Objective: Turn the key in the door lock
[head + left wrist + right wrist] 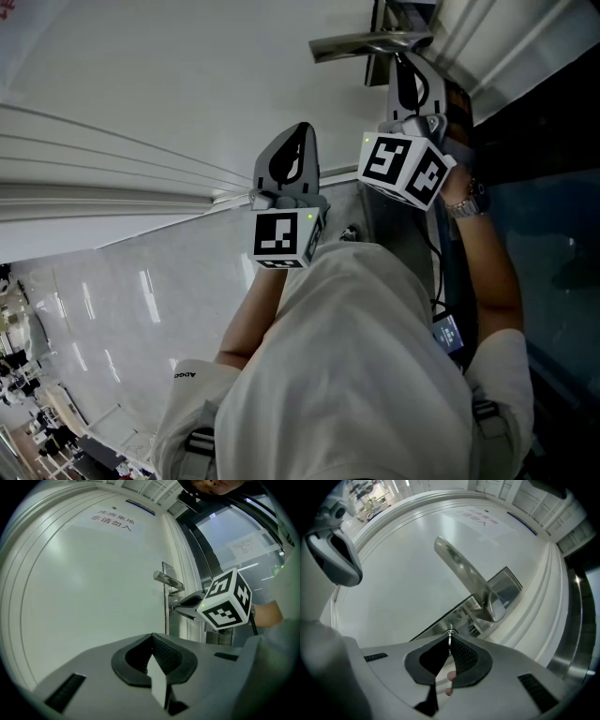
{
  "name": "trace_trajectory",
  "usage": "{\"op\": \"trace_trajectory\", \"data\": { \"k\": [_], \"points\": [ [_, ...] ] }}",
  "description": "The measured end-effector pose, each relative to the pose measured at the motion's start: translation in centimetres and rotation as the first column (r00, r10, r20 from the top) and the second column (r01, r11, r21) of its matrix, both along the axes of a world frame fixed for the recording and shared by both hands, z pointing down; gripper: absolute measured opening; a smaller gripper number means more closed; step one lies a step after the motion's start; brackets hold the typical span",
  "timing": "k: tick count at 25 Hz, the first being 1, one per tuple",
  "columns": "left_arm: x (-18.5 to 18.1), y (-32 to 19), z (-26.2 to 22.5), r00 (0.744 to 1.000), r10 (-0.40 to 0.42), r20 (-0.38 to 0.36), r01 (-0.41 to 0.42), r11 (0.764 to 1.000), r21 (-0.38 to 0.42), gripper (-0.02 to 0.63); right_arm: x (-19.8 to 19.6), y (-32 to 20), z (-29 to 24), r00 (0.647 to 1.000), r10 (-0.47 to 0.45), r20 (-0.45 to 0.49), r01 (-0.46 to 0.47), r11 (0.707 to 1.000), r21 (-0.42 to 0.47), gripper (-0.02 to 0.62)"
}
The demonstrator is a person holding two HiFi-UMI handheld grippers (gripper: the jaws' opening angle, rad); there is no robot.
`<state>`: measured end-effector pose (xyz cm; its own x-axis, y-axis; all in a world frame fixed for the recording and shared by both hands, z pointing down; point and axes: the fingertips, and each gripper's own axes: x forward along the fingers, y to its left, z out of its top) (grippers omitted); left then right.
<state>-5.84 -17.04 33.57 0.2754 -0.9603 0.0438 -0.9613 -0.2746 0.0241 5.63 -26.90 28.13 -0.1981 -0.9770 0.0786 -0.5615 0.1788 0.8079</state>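
A white door (187,75) bears a steel lever handle (367,43) on a steel lock plate (440,623). My right gripper (450,639) points level at that plate, just below the handle (464,573). Its jaws are shut on a thin metal key (449,634) that sticks in the lock. In the head view the right gripper (403,67) hides the key. My left gripper (292,141) hangs to the left of the lock, facing bare door panel, and its jaws (152,638) are shut with nothing between them. The right gripper's marker cube (226,603) shows in the left gripper view.
A paper sign with red print (112,519) is stuck high on the door. Right of the door run a moulded white frame (543,602) and a dark glass panel (544,225). The person's sleeve and body (356,375) fill the lower head view. A shiny tiled floor (103,309) lies below.
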Motion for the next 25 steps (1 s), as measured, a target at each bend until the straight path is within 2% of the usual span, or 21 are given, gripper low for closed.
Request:
{"op": "trace_trajectory", "data": {
  "k": [7,11,14,19,21,23,25],
  "points": [
    [0.23,-0.55,0.19,1.0,-0.003,0.0,0.003,1.0,-0.002,0.006,0.32,-0.26,-0.16,0.971,0.028,0.237,-0.01,0.997,-0.078,0.012],
    [0.59,-0.63,0.03,1.0,-0.002,-0.001,0.002,1.0,-0.001,0.006,0.39,-0.19,-0.4,0.931,0.039,0.364,0.003,0.994,-0.112,0.011],
    [0.83,-0.59,0.12,1.0,0.005,0.004,-0.005,1.0,-0.007,0.006,0.37,-0.27,-0.51,0.879,0.038,0.475,0.035,0.989,-0.144,0.011],
    [0.81,-0.61,0.03,1.0,0.005,0.006,-0.005,1.0,-0.004,0.006,0.74,-0.46,-0.24,0.741,0.069,0.668,0.116,0.967,-0.228,0.012],
    [0.66,-0.63,0.19,1.0,0.001,0.008,-0.001,1.0,-0.008,0.006,0.89,-0.58,-0.12,0.671,0.084,0.737,0.16,0.954,-0.254,0.012],
    [0.59,-0.55,0.41,1.0,0.002,0.012,-0.002,1.0,-0.013,0.006,0.94,-0.61,-0.06,0.578,0.106,0.809,0.219,0.935,-0.28,0.012],
    [0.67,-0.5,0.35,1.0,0.005,0.012,-0.004,1.0,-0.012,0.006,0.98,-0.62,-0.01,0.461,0.14,0.876,0.293,0.908,-0.299,0.012]
  ]
}}
